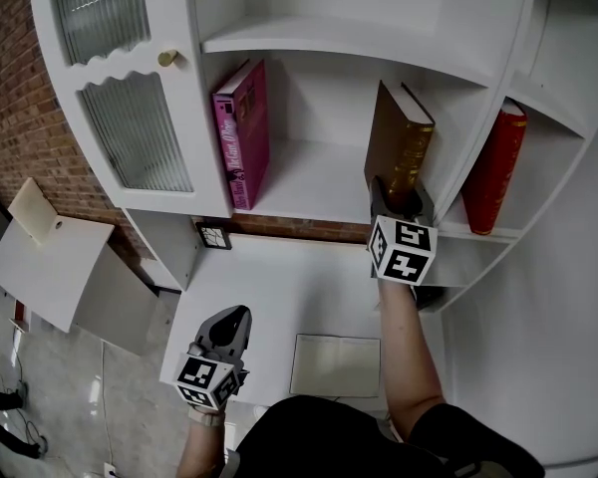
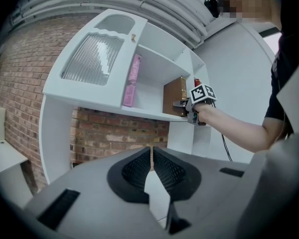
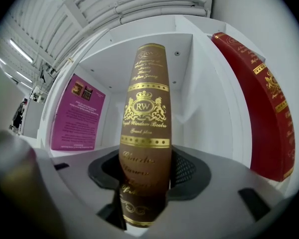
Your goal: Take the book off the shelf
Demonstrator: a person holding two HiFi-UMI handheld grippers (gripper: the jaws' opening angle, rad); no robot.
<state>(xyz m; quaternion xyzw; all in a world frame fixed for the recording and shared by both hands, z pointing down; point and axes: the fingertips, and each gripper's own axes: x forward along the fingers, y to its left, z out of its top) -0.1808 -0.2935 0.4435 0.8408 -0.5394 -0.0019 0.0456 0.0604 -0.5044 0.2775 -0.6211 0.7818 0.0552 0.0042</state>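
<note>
Clamping the brown book point(image 1: 399, 137) low on its spine, with a straight pull out of the shelf point(image 1: 309, 195) likely next.

Stands on end at the right of the middle compartment, long axis upright, spine turned outward and dead ahead of the right hand-held gripper point(image 1: 399, 202), itself pointing level. Sits between those jaws, spread wide and seemingly pressing both covers, no gap showing. Calls, by this reading, for drawing back along the pointing line, clear of the pink book point(image 1: 241, 132) well to the left and the red book point(image 1: 493, 167) beyond the partition. Leaves the left hand-held gripper point(image 1: 233, 319) much farther off, low over the bench point(image 1: 279, 282), jaws pressed together and empty.
</note>
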